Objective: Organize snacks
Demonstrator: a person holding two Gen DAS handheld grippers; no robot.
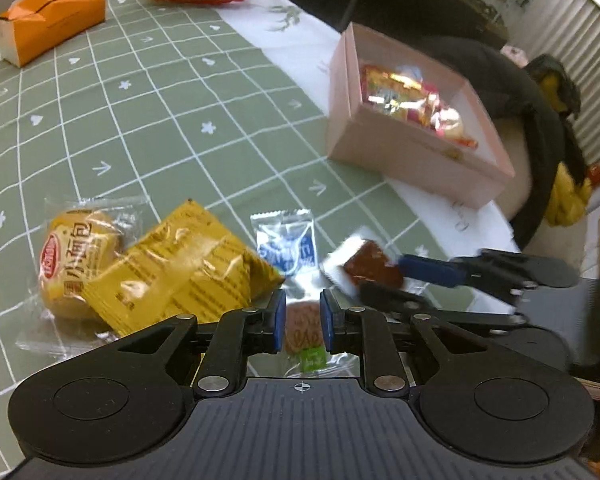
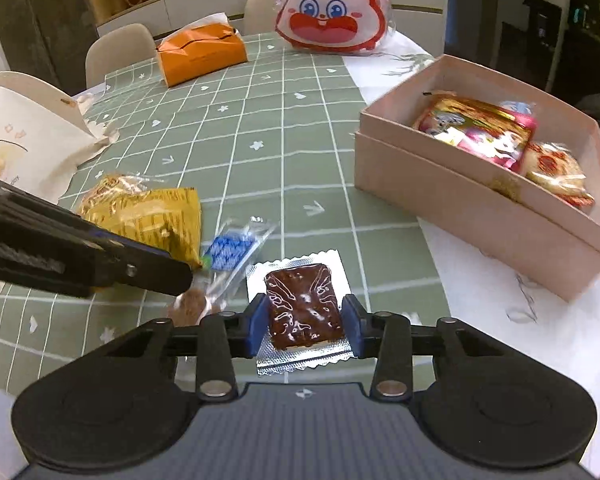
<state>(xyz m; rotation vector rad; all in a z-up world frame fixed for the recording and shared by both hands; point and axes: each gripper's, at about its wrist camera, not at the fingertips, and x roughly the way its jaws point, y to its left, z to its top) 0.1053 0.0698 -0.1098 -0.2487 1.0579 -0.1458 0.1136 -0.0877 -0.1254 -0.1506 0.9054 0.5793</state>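
My right gripper (image 2: 305, 322) is shut on a brown snack in a clear and silver wrapper (image 2: 302, 306); the left wrist view shows that snack (image 1: 370, 266) lifted off the table. My left gripper (image 1: 302, 322) has its jaws narrowly apart around a round brown cookie pack (image 1: 302, 330); whether it grips is unclear. On the green checked cloth lie a yellow packet (image 1: 180, 268), a small bread pack (image 1: 78, 260) and a blue-white sachet (image 1: 286, 246). The pink box (image 2: 460, 200) at the right holds several snacks (image 2: 484, 132).
An orange tissue pack (image 2: 202, 54) and a rabbit-face bag (image 2: 332, 8) sit at the far side. A paper bag (image 2: 24, 132) lies at the left. Chairs stand behind the table. A dark plush toy (image 1: 540, 132) sits beyond the box.
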